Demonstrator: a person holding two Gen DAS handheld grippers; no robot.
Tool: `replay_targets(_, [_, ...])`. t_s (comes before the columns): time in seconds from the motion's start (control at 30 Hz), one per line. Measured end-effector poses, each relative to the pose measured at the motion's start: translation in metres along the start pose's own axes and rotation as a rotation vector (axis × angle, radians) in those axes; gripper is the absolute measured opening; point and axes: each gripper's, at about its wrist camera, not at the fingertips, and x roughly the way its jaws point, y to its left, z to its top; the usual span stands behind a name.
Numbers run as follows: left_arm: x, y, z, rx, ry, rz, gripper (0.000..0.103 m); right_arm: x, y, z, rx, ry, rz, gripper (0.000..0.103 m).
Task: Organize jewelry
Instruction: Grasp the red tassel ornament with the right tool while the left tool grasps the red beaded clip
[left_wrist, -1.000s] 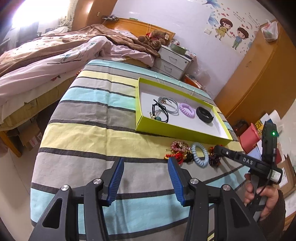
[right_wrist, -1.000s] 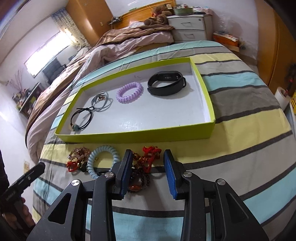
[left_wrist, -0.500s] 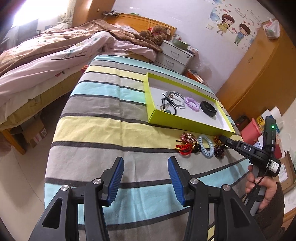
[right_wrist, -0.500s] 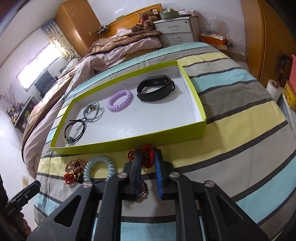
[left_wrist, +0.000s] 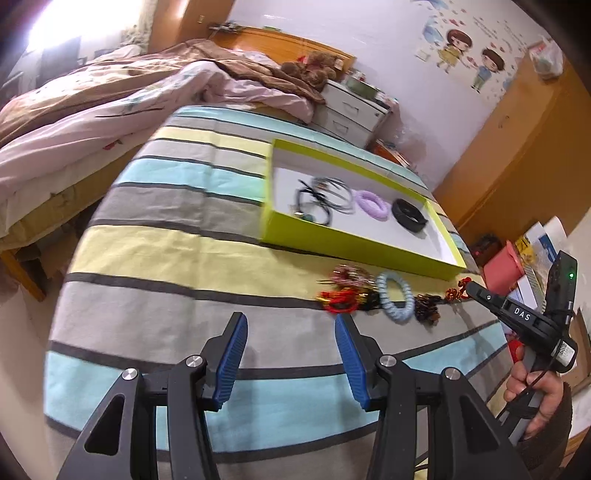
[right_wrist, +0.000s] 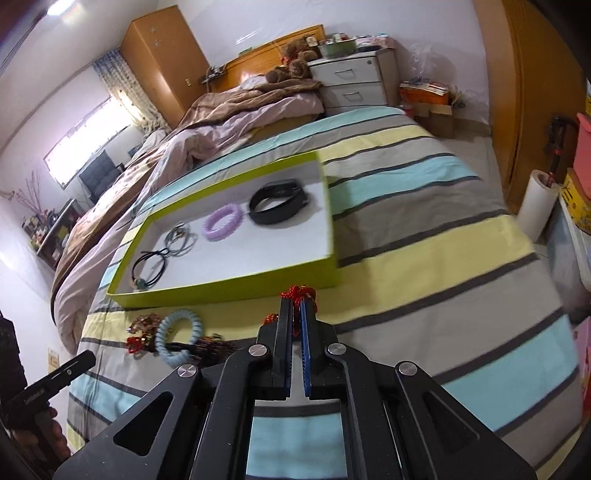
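Note:
A lime-green tray (right_wrist: 236, 286) (left_wrist: 354, 247) lies on the striped table cover. It holds a black cord bracelet (right_wrist: 149, 264), a grey cord, a lilac coil band (right_wrist: 222, 222) and a black wristband (right_wrist: 277, 201). In front of it lie a pale blue coil band (right_wrist: 179, 336) (left_wrist: 395, 297), a gold-red piece (left_wrist: 343, 286) and a dark beaded piece (left_wrist: 427, 308). My right gripper (right_wrist: 295, 308) is shut on a red beaded bracelet (right_wrist: 298, 292), lifted just before the tray's front wall. My left gripper (left_wrist: 290, 341) is open and empty, above the cloth left of the loose pieces.
An unmade bed (left_wrist: 110, 107) lies behind the table. A white nightstand (right_wrist: 354, 81) and wooden wardrobes (left_wrist: 517, 147) stand at the far side. A paper roll (right_wrist: 537, 205) and boxes stand on the floor at the right.
My right gripper closed on the red beaded bracelet and lifted it off the cloth. My left gripper pulled back a little and stayed open.

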Motion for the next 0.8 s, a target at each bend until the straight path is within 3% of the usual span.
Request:
replay_targets(0.3, [0.031,-0.028,0.008,0.077,0.043,0.032,0.049,-0.016,-0.020,0.003,-0.003,-0.018,0.028,0.004])
replay_targets(0.43, [0.041,-0.041,0.013,0.136,0.032,0.103,0.049,-0.016,-0.024,0.003,-0.007,-0.013,0.043,0.004])
replay_targets(0.53, [0.053,-0.050,0.013,0.168,0.074,0.086,0.049,-0.016,-0.025,0.003,-0.007,-0.014,0.053,0.004])
replay_targets(0.8, [0.065,-0.068,0.013,0.258,0.076,0.125,0.051,-0.017,-0.027,0.002,-0.006,-0.011,0.069,0.004])
